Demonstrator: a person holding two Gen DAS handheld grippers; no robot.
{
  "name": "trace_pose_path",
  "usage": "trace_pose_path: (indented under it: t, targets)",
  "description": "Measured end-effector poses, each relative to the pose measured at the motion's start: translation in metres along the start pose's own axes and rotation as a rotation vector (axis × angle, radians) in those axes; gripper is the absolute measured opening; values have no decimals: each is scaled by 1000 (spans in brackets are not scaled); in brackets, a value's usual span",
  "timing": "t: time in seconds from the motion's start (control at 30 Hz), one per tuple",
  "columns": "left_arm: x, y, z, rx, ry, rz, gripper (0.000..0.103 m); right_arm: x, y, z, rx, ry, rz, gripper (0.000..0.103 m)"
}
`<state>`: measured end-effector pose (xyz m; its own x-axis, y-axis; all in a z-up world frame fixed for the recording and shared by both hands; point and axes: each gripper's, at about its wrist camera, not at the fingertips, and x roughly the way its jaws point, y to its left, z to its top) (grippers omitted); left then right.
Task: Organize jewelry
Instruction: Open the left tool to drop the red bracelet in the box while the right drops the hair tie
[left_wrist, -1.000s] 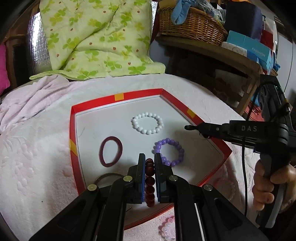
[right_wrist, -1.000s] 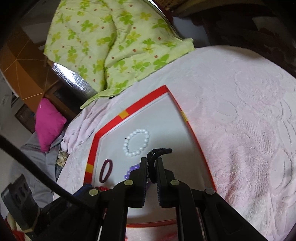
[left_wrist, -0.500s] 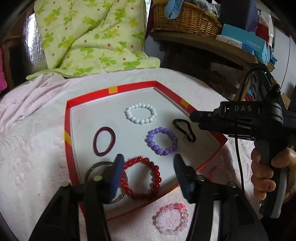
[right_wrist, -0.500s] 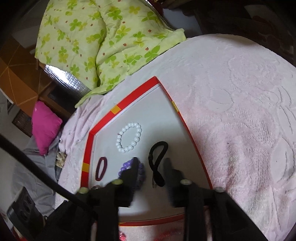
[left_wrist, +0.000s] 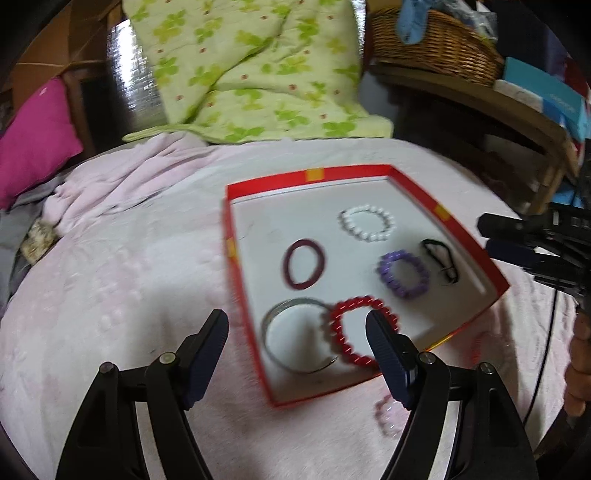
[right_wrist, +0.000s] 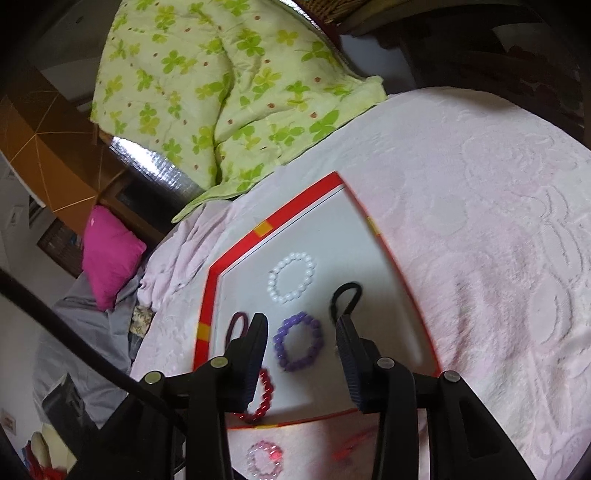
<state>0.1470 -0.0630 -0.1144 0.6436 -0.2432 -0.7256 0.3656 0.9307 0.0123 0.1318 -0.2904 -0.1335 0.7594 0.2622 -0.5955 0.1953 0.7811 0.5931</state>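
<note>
Left wrist view: left gripper jaws opening wide, nothing between the pads. Red bracelet lies flat in the tray, near its front edge, touching a metal bangle. Right gripper jaws opening, empty, above the purple bracelet; black hair tie beside the tray's right edge.

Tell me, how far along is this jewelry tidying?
Mostly done, it seems. The red tray already holds six pieces: white bracelet, purple bracelet, red bracelet, dark hair band, black hair tie and metal bangle. Nothing is in hand: the left gripper and right gripper are both opening, empty. Left over: the pink bracelet outside the tray.
</note>
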Motion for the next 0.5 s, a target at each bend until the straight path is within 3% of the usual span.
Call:
trace_pose_path:
  t: [0.5]
  targets:
    - [-51,20,-20,0,-60,145,78,-9,19,-24,-30,2,-26,46]
